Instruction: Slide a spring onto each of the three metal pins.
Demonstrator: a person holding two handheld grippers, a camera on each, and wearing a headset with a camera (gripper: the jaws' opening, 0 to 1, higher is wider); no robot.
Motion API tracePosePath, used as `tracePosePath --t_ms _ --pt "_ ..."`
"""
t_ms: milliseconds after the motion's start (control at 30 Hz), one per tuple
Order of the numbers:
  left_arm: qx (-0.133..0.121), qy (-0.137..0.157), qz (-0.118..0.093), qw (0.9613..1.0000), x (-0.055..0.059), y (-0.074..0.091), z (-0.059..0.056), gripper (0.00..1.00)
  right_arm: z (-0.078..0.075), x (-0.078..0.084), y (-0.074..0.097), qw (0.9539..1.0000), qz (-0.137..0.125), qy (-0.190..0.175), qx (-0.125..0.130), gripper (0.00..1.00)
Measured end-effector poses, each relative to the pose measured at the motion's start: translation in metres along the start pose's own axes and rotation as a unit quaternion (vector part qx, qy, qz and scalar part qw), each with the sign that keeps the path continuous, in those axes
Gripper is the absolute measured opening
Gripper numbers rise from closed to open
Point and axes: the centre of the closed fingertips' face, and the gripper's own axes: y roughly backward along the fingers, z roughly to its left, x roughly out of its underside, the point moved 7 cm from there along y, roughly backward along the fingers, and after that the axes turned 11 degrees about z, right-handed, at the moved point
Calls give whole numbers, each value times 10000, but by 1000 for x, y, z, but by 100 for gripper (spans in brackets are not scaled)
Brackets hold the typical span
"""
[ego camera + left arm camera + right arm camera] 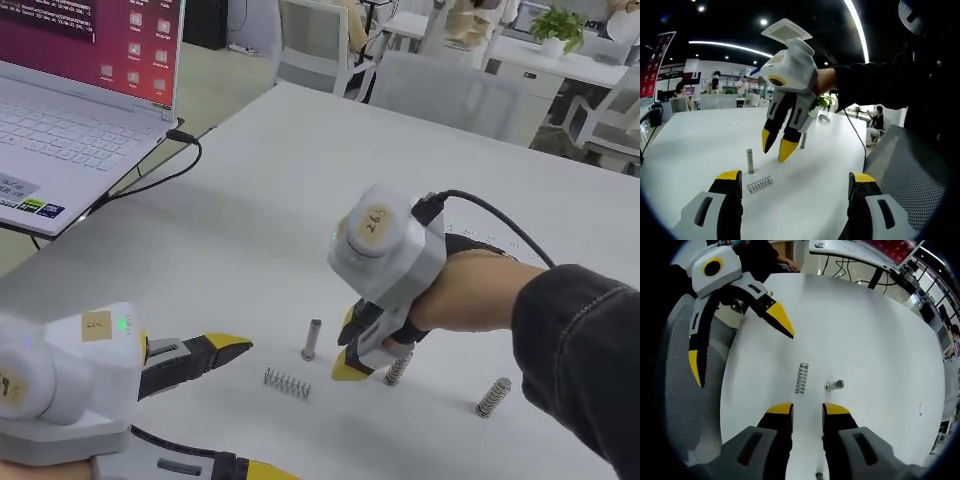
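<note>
A bare metal pin (312, 338) stands upright on the white table (300, 180). A loose spring (287, 383) lies flat just in front of it. Two more pins wearing springs stand to the right, one (398, 368) partly behind my right gripper (350, 350) and one (493, 396) further right. The right gripper hovers just right of the bare pin, its jaws a little apart with nothing between them. My left gripper (250, 408) is wide open and holds nothing, at the lower left, pointing toward the spring. The right gripper view looks down on the spring (801, 378) and the pin (834, 385).
An open laptop (70, 110) sits at the table's far left, with a black cable (170, 170) trailing from it. Grey chairs (450, 90) stand beyond the far edge. A black cord (500, 225) runs from the right gripper across the table.
</note>
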Motion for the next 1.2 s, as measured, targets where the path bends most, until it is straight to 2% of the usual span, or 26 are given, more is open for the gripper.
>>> tracePosePath --t_ms 533,767,933,1200 --pt "-46 45 11 10000 5 3 3 84 10 -13 -23 9997 -53 -114 -215 17" --pt "-63 75 9 10000 7 4 4 84 5 -13 -32 9992 -36 -332 -198 15" --pt "-62 94 21 9999 8 4 5 84 7 -13 -41 9992 63 -323 -244 14" --pt "-58 120 45 9999 10 5 6 84 7 -14 -48 9990 50 -367 -270 13"
